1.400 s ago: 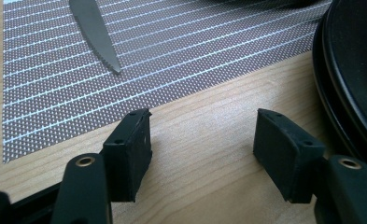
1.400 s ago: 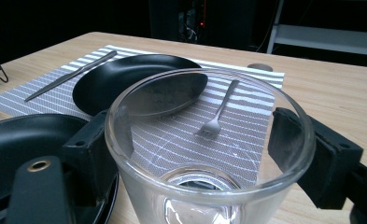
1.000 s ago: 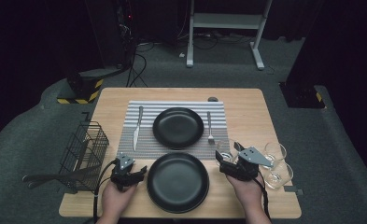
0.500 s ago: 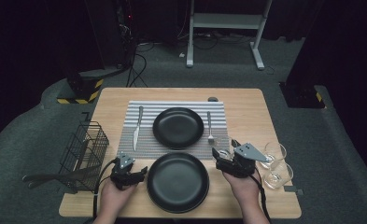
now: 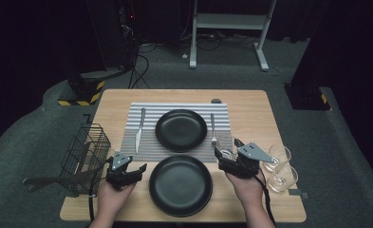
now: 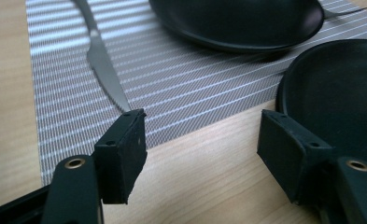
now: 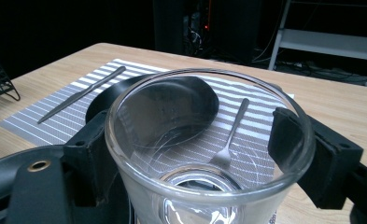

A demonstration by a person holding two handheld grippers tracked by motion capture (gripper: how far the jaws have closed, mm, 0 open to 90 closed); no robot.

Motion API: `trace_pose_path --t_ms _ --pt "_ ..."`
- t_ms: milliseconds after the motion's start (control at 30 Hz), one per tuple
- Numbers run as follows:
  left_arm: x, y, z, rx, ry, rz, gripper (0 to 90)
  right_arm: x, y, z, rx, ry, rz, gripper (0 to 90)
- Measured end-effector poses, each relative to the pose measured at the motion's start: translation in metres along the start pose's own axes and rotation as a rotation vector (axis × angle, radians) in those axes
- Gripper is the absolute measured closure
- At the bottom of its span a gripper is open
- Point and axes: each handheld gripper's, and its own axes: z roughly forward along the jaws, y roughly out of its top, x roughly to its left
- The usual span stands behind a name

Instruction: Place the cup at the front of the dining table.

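Wood bench (image 5: 250, 102) on grey carpet, dark room, white frame at 12 o'clock, black-yellow block at 10. Striped mat (image 5: 148, 140) mid-bench, wire rack (image 5: 87, 149) at 9 o'clock edge.

Right gripper (image 5: 227, 156) held a clear glass (image 7: 204, 154) upright between its jaws, pads against both walls, at the mat's 5 o'clock corner, just off the fork's (image 5: 213, 128) tines. Left gripper (image 5: 132, 171) at 9 o'clock of the near plate (image 5: 180, 185), jaws wide, nothing between them; one jaw over the plate rim, the other near the knife (image 6: 104, 65) tip.

Versus a second ago: right gripper with the glass shifted toward 9 o'clock, closer to the near plate. Left gripper rose slightly and its jaws had just been closing a touch, empty. Plates and cutlery unmoved.

Count: 2 black plates, far plate (image 5: 181, 129) on the mat, near one on bare wood; 1 knife, 1 fork; 3 glasses, two spares (image 5: 281, 168) at 3 o'clock; 1 rack; 1 mat.
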Motion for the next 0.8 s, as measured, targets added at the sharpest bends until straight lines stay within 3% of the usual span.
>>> trace_pose_path --t_ms 67,133,200,267,467,600,800 --pt "-0.001 0.006 -0.002 -0.006 -0.014 0.014 32.4 0.001 0.001 0.0 -0.002 0.002 -0.005 18.9" --pt "-0.004 0.012 -0.003 0.011 -0.006 0.053 32.8 0.002 0.004 -0.001 -0.001 0.005 -0.007 18.9" --pt "-0.009 0.02 -0.001 0.023 -0.037 0.079 32.4 0.004 0.006 -0.001 0.006 0.008 -0.011 18.9" --pt "-0.01 0.022 0.0 0.019 -0.042 0.086 32.5 0.005 0.007 0.0 0.005 0.009 -0.016 18.9" --pt "-0.014 0.035 0.007 -0.014 -0.062 0.087 31.3 0.008 0.01 0.0 -0.004 0.012 -0.014 18.9" --pt "-0.015 0.045 0.011 -0.064 -0.074 0.087 31.9 0.01 0.012 0.0 -0.001 0.013 -0.013 18.9" --pt "-0.015 0.054 0.017 -0.11 -0.127 0.058 30.8 0.011 0.014 -0.004 -0.006 0.011 0.006 18.9"
